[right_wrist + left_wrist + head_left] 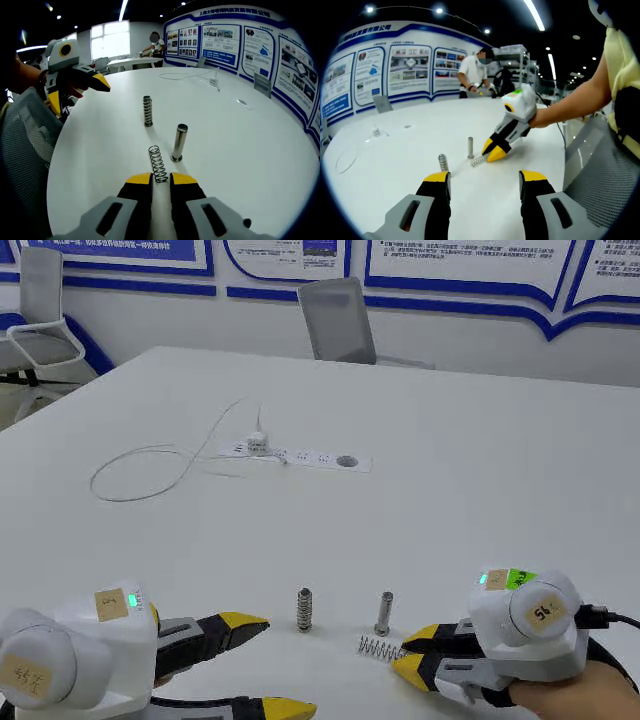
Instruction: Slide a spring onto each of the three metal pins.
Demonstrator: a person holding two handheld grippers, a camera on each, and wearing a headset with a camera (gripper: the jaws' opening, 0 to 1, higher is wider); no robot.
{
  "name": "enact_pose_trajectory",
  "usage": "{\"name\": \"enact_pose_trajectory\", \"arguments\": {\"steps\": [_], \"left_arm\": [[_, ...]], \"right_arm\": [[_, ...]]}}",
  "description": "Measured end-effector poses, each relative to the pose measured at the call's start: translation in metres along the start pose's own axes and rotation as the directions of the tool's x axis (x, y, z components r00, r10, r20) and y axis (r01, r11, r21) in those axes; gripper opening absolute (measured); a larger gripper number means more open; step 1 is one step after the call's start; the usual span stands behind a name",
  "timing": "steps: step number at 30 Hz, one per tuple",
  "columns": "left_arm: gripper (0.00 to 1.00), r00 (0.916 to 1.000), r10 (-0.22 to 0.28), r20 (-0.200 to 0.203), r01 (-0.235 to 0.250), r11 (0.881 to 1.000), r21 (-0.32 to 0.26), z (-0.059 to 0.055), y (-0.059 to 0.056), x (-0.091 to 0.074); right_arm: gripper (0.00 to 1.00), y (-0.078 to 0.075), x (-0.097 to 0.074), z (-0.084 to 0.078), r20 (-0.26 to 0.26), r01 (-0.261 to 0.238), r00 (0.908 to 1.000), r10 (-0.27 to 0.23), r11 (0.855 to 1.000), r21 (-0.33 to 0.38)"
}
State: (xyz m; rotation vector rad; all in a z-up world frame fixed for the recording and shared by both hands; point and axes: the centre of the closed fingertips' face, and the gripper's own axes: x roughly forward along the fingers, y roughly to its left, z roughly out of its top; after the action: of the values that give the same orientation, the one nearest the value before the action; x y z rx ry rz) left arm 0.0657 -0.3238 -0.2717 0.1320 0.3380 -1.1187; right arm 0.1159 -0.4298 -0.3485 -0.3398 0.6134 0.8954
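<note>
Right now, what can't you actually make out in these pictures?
- Whether the right tongs pinch the loose spring: right gripper view, its end is lost between the tips.
- Standing spring: head view, its coils hide whatever is inside.
- Wall poster text: head view, too small.

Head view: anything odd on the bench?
Loose spring lies flat on the table beside the bare pin, one end at the tips of the right gripper. The other pin already wears one. Two pins stand; the task names three.
</note>
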Motion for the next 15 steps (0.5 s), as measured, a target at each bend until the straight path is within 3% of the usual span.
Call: {"name": "enact_pose_trajectory", "arguments": {"steps": [15], "left_arm": [[0.55,1.0,-0.006,-0.005,0.006,1.0,0.006,-0.0002,-0.0017,0.0008]], "right_arm": [[0.11,0.0059,-0.0027,0.0023,0.001,-0.011,0.9999,0.011,1.0,0.009]]}}
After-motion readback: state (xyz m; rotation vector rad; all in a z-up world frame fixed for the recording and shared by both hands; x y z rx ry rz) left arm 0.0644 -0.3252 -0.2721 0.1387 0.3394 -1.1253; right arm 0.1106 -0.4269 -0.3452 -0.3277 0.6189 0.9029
